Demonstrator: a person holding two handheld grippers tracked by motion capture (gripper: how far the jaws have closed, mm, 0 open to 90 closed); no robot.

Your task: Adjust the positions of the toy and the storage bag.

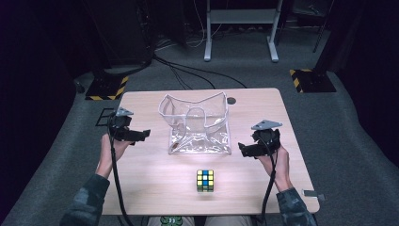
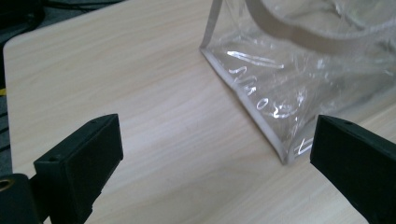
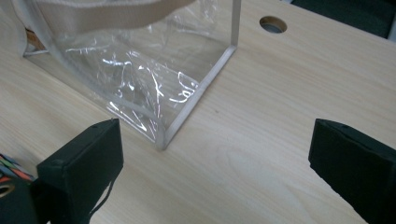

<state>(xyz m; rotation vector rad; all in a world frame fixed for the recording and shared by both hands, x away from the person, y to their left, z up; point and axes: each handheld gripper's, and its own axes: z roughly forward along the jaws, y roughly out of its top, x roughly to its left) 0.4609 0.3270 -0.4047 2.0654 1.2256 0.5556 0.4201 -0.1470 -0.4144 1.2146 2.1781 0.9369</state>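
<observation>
The clear plastic bag [image 1: 200, 123] has whitish-beige edging and a beige strap, with white lettering on its side. The small puzzle cube [image 1: 204, 180] shows yellow, blue and white squares on a black grid. The table [image 1: 155, 174] is pale wood grain. Both grippers' jaws are black.

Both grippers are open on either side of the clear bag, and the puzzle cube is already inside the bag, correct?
Not quite. The puzzle cube is not in the clear bag; the high view shows it on the table, in front of the bag on the person's side. The left gripper and right gripper are open, flanking the bag.
</observation>
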